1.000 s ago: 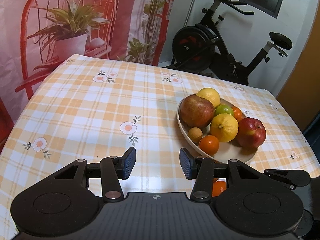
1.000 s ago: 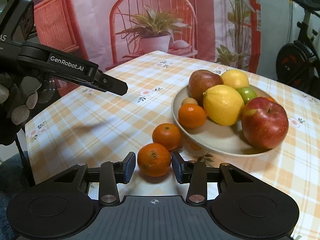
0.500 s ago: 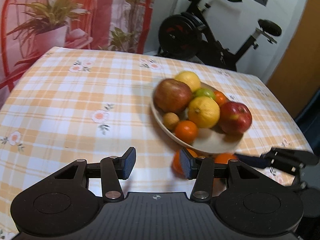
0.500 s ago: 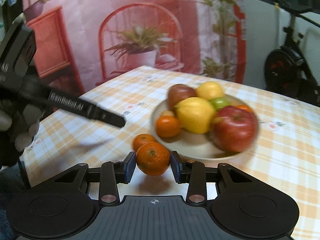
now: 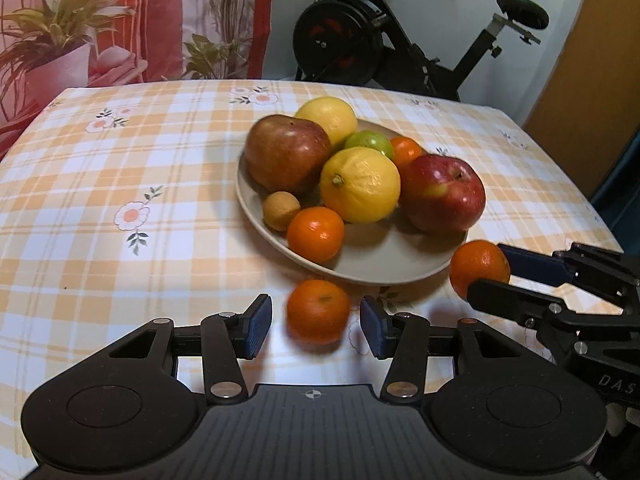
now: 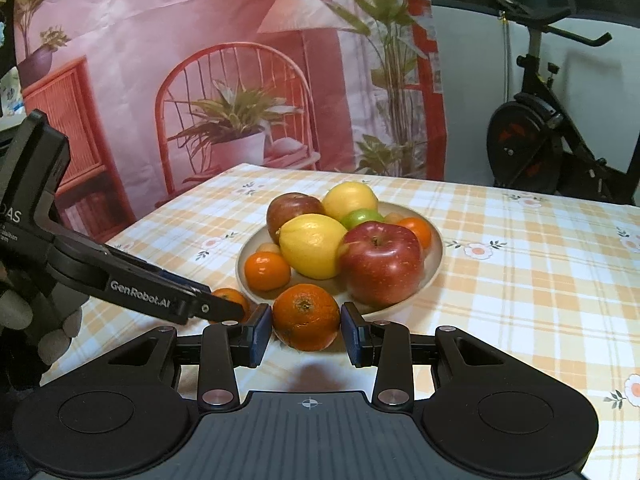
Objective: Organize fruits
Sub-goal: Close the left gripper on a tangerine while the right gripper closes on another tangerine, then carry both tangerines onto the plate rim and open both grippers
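Worktop [image 5: 100, 208] was covered in an orange-and-white checked cloth with flower prints. A beige plate [image 5: 384, 268] of fruit sat right of centre. One loose mandarin [image 5: 318, 312] lay on the cloth just near of the plate.

Beside the plate [image 6: 436, 256], the left claw [image 6: 224, 312] hides most of a mandarin [image 6: 232, 298]; that mandarin is motion-blurred in the left wrist view.
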A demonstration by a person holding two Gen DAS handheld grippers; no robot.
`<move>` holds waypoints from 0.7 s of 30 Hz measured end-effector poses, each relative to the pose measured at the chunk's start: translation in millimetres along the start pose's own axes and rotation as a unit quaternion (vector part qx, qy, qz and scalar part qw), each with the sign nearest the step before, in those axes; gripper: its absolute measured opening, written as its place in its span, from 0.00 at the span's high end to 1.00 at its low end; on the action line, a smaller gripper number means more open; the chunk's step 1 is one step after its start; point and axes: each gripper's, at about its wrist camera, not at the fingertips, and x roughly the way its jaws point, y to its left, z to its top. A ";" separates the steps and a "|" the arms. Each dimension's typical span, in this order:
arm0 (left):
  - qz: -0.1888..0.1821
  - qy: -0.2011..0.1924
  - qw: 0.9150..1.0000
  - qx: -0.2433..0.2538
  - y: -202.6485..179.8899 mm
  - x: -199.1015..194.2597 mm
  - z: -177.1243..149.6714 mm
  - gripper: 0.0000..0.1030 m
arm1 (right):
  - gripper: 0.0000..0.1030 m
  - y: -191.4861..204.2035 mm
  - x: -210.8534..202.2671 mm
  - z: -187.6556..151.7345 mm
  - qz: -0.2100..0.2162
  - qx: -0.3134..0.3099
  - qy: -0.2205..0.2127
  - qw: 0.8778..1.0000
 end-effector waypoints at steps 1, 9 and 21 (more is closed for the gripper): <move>0.002 0.003 1.000 0.002 -1.0 1.2 -0.2 0.50 | 0.66 0.0 -0.1 -1.2 0.000 0.001 -0.001 1.000; 0.015 0.006 1.000 0.009 -5.0 3.2 0.2 0.62 | 0.66 -8.3 0.2 -6.5 0.000 0.017 -0.006 1.000; 0.000 -0.027 1.000 0.004 -13.1 -16.4 11.7 0.63 | 0.66 -15.9 3.4 -9.8 -0.007 0.026 -0.019 0.999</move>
